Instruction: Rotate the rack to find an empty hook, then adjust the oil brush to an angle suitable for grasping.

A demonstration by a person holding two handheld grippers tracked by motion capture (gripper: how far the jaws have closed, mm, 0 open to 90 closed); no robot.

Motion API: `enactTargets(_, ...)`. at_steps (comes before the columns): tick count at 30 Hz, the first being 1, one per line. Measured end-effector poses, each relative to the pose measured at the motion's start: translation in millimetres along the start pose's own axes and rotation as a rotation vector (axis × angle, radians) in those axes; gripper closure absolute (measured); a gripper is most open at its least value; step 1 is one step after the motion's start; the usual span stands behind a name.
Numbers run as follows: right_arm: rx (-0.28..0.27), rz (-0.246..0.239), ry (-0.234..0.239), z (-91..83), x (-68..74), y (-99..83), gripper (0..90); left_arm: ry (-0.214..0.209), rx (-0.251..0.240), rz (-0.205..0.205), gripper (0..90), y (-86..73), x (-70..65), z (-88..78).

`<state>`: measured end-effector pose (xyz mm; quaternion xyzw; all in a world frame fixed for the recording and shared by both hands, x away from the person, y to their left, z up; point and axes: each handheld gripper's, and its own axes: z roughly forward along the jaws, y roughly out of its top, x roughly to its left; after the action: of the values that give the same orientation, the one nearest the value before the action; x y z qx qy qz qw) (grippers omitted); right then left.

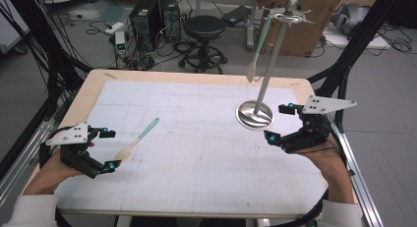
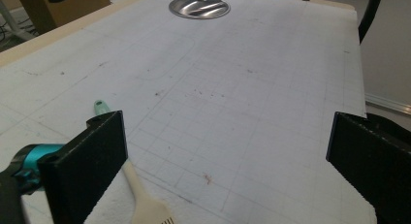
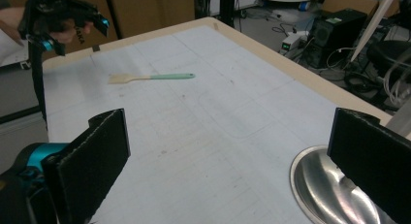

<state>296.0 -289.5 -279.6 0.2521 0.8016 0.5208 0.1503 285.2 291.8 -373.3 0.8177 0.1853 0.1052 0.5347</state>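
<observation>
High view: your left gripper (image 1: 109, 149) is spread wide and holds nothing, just beside the spatula (image 1: 138, 140) lying flat on the table (image 1: 196, 187).
Left gripper view: the spatula's pale blade lies by your left jaw.
Right gripper view: your right gripper (image 3: 228, 151) gapes empty beside the stand base (image 3: 320, 185).

Grey floor (image 1: 69, 50) seen across top of frame, littered w/ cables. Black PC towers (image 1: 155, 20) placed upper centre-left, round black stool (image 1: 205, 28) just right of them. Cardboard boxes (image 1: 314, 20) stacked upper right. Black frame struts (image 1: 34, 45) seen at left & right edges. Lighting even, no hard shadows.
</observation>
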Motion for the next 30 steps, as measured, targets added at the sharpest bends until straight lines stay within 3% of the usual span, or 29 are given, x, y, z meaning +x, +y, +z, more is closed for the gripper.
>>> enactTargets(12, 0.034, -0.006, 0.012, 29.3, -1.6, -29.6, 0.2, 0.005, 0.005, 0.003, 1.7, -0.2, -4.3, -0.9)
enactTargets(19, 0.021, 0.011, 0.045, 30.4, -0.8, -58.5, 0.2, 0.01, 0.018, -0.001, 1.7, -3.0, -5.5, -0.4)
enactTargets(21, 0.053, 0.017, 0.042, 31.1, -1.7, -64.0, 0.2, 0.01, 0.023, 0.001, 1.7, -3.5, -4.3, 0.6)
enactTargets(23, 0.055, 0.024, 0.023, 30.1, -2.6, -68.2, 0.2, 0.012, 0.028, -0.001, 1.7, -4.0, -4.0, 2.2)
enactTargets(30, 0.036, 0.033, 0.024, 26.3, -0.6, -71.3, 0.2, 0.028, 0.024, -0.005, 1.7, -3.5, -2.1, 0.2)
